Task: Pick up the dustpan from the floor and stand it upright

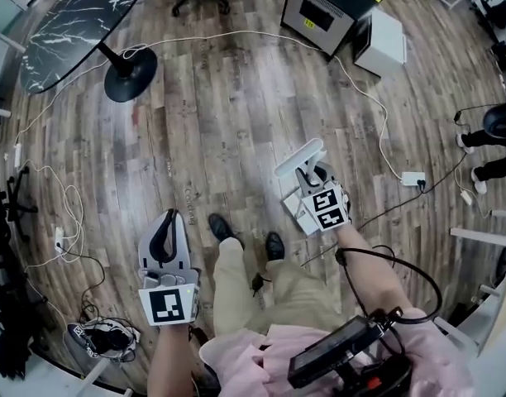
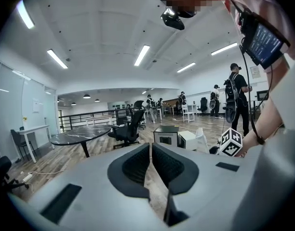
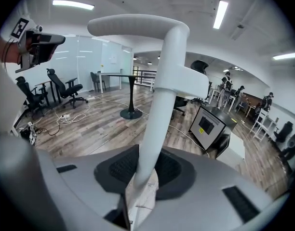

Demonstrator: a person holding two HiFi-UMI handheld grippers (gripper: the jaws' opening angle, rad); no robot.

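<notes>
The dustpan's white handle (image 1: 299, 157) is clamped in my right gripper (image 1: 309, 176), held above the wood floor to the right of the person's shoes. In the right gripper view the handle (image 3: 162, 105) rises from between the pads of the right gripper (image 3: 147, 170) and bends into a crossbar at the top. The pan itself is hidden behind the gripper. My left gripper (image 1: 164, 223) hovers at the lower left, its jaws shut with nothing between them. The left gripper view shows that left gripper (image 2: 151, 154) with its pads together, pointing level across the room.
A black marble table (image 1: 79, 15) on a round base (image 1: 131, 74) stands at the far left. A black box (image 1: 327, 7) and a white box (image 1: 381, 40) sit ahead on the right. White cables and a power strip (image 1: 412, 178) lie on the floor. Another person's shoes (image 1: 483, 176) are at the right edge.
</notes>
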